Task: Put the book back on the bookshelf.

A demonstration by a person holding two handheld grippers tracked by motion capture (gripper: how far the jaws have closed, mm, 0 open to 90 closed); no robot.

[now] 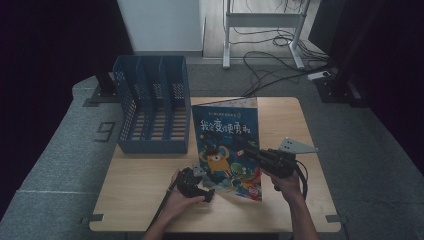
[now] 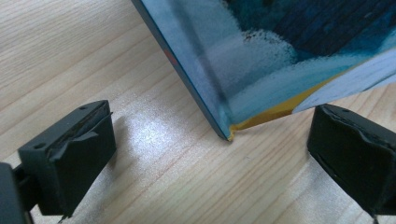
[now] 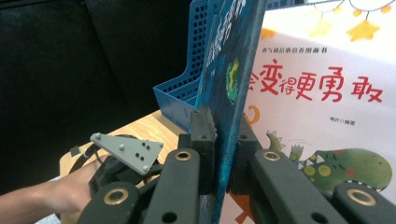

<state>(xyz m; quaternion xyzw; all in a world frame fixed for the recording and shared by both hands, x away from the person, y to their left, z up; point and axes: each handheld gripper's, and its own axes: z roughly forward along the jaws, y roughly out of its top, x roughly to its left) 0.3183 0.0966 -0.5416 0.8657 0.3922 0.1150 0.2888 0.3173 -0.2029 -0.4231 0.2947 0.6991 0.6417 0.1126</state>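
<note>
Nearest the person, the left gripper [image 1: 200, 186] sits low over the wooden table [image 1: 140, 200] at the lower left corner of the picture book [image 1: 227, 145]. In the left gripper view its jaws stand wide apart with nothing between them; the book's yellow-edged corner [image 2: 229, 133] rests on the wood between the two jaws, touching neither.

The right gripper [image 1: 252, 152] holds the book at its right side. In the right gripper view the jaws are closed flat against both faces of the cover [image 3: 229, 140], clamping it edge-on. The book stands tilted up from the table, front cover with a green dinosaur [image 3: 355, 170] facing the person.

Beyond the book, at the table's rear left, stands a blue file rack [image 1: 152, 105] with upright dividers, just beside the book's upper left corner.
</note>
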